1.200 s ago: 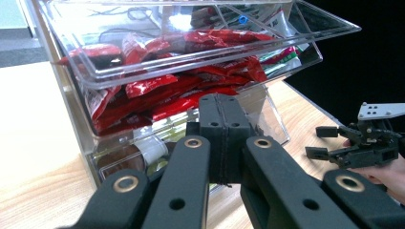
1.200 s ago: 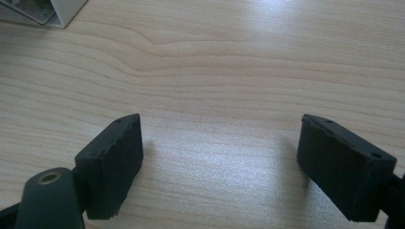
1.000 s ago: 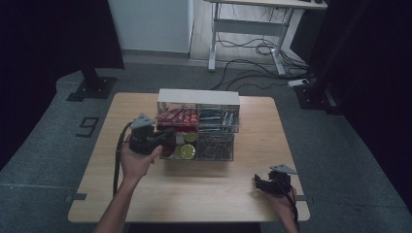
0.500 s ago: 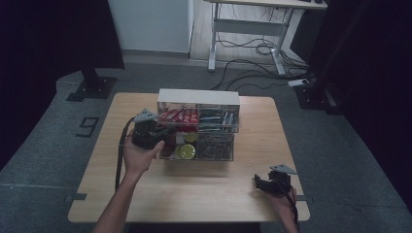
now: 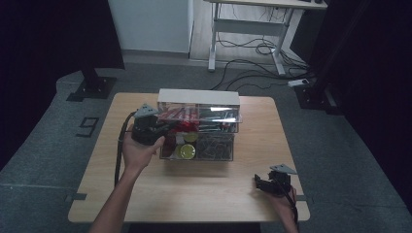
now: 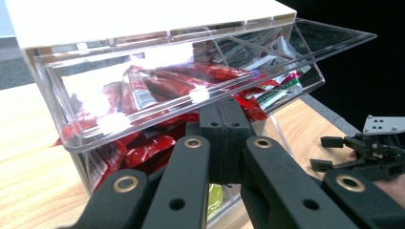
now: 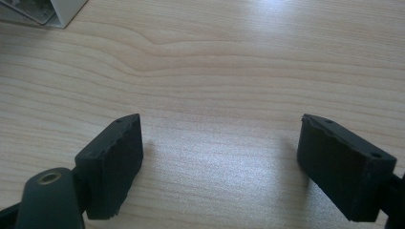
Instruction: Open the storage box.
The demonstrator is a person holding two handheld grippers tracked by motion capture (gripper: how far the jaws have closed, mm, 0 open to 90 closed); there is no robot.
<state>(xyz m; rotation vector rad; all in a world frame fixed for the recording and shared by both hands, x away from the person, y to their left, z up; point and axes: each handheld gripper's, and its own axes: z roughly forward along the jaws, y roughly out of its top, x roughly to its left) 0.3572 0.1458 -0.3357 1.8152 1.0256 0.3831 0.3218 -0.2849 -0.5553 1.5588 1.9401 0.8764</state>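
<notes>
The left tongs are fully together, tips against the raised flap of the clear organizer box, which stands mid-surface holding red packets. The right tongs rest apart near the surface's right corner.

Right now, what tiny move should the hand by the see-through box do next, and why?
Probably ease the left gripper up a little more to swing the clear lid higher. Its jaws are shut and sit right under the lid's front edge, which is tilted partly open over the red packets. The right gripper rests open on the table, away from the box.
</notes>
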